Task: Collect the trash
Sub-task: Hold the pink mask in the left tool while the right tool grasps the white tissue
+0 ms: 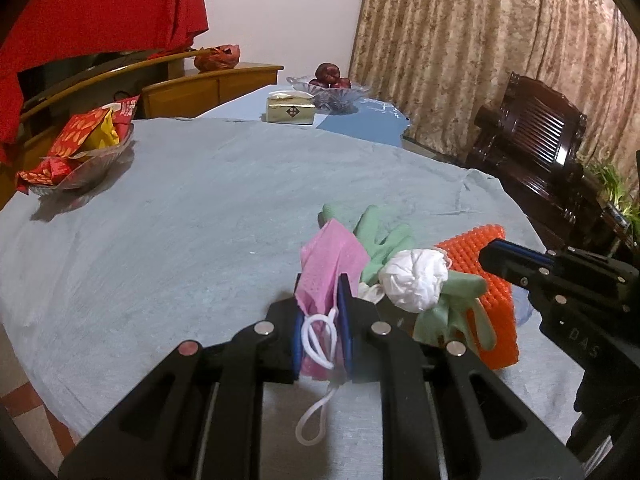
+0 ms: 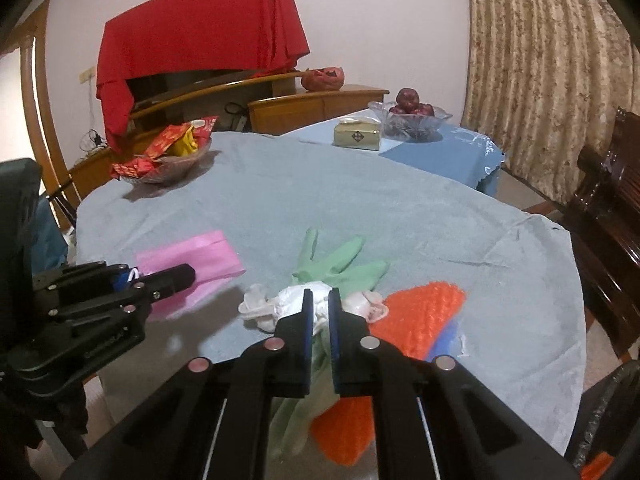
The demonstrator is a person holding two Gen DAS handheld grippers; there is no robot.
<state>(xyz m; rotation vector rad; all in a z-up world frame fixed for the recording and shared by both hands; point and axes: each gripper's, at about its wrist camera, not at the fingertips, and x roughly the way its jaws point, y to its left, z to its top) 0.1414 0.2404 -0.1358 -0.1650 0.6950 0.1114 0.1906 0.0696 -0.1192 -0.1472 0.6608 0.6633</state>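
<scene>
My left gripper point(image 1: 322, 292) is shut on a pink face mask point(image 1: 328, 268), whose white ear loops hang below the fingers; the mask also shows in the right wrist view point(image 2: 192, 260), held above the table. My right gripper point(image 2: 320, 300) is shut on a crumpled white tissue bundle point(image 2: 288, 300) and a green rubber glove point(image 2: 336, 264); both look lifted a little off the grey tablecloth point(image 2: 360, 208). In the left wrist view the tissue ball point(image 1: 414, 274) and glove point(image 1: 380, 236) hang together beside an orange bubble-wrap sheet point(image 1: 484, 292).
A glass bowl of red and yellow snack packets point(image 2: 168, 156) stands at the far left. A tissue box point(image 2: 357, 135) and a glass bowl of red fruit point(image 2: 410, 114) stand on the blue table behind. A dark wooden chair point(image 2: 608, 216) is at the right.
</scene>
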